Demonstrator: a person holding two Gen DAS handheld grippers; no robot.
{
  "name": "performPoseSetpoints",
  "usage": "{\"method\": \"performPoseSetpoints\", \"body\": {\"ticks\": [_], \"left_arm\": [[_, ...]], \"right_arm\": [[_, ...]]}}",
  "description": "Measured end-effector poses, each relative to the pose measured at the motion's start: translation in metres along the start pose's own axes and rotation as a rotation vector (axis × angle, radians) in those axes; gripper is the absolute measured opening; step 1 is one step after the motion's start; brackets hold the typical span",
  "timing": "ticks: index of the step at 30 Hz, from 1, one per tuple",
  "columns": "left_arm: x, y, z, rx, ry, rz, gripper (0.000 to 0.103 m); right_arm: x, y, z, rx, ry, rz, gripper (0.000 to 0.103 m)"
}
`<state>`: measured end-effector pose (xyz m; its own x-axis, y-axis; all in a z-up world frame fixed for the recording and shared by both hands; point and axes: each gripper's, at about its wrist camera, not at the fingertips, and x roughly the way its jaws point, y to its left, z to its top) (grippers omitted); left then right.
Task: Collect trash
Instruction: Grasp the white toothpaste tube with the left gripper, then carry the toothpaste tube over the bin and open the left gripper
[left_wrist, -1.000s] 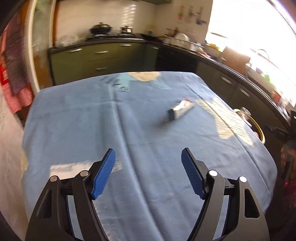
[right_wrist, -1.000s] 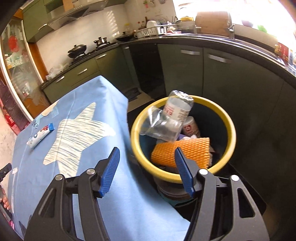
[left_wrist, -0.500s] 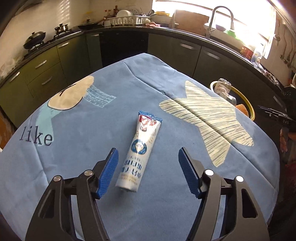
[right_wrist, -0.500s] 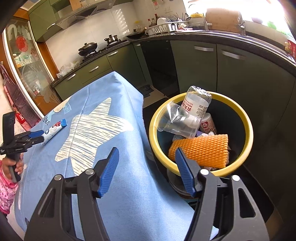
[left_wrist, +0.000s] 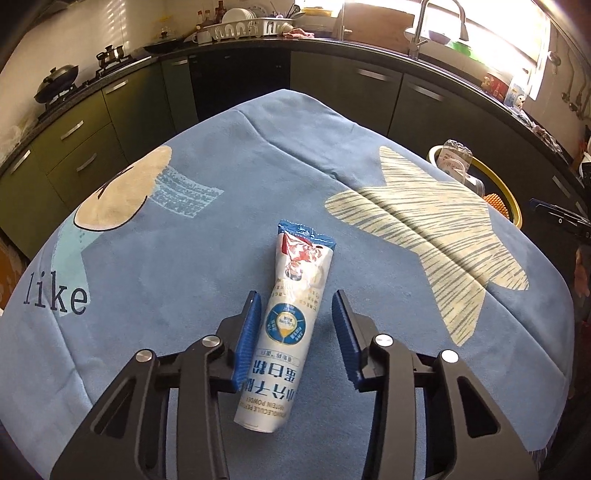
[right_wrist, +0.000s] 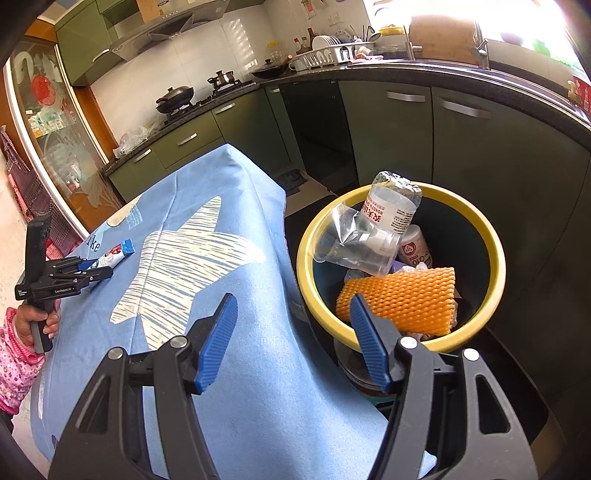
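A white and blue tube (left_wrist: 291, 325) lies flat on the blue tablecloth (left_wrist: 155, 266). My left gripper (left_wrist: 295, 328) straddles it low over the cloth; its jaws stand part closed on either side, the left finger touching the tube, the right a little apart. It also shows in the right wrist view (right_wrist: 92, 271) with the tube (right_wrist: 115, 255). My right gripper (right_wrist: 291, 328) is open and empty, above the table's edge beside the yellow-rimmed bin (right_wrist: 495, 266), which holds a plastic bottle (right_wrist: 393, 208), a clear bag and an orange foam net (right_wrist: 402, 299).
Green kitchen cabinets (left_wrist: 343, 92) and a black counter wrap around the table's far and right sides. The bin (left_wrist: 511, 210) stands just past the table's right edge. A dish rack (left_wrist: 243, 27) and a sink tap sit on the counter.
My left gripper swung right and moved forward over the tube, and its jaws narrowed around it. My right gripper drew back a little from the bin, still open.
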<state>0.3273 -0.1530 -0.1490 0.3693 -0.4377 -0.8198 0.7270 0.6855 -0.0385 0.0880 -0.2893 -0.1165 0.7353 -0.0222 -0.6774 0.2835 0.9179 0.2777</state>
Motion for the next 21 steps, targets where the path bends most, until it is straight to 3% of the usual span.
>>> {"method": "performPoseSetpoints", "body": {"ticks": [3,12,21], "left_arm": [[-0.001,-0.002,-0.002,-0.001,0.0,0.008,0.028],[-0.019,-0.024,-0.008,0.021,-0.013,0.018,0.026],[-0.049,-0.097,0.016,0.112,-0.045,-0.045,0.026]], "right_arm": [[-0.001,0.001,0.0,-0.002,-0.002,0.005,0.06],[-0.006,-0.001,0.001,-0.003,-0.015,0.008,0.06],[-0.025,-0.03,0.0,0.029,-0.055,-0.03,0.06]]}}
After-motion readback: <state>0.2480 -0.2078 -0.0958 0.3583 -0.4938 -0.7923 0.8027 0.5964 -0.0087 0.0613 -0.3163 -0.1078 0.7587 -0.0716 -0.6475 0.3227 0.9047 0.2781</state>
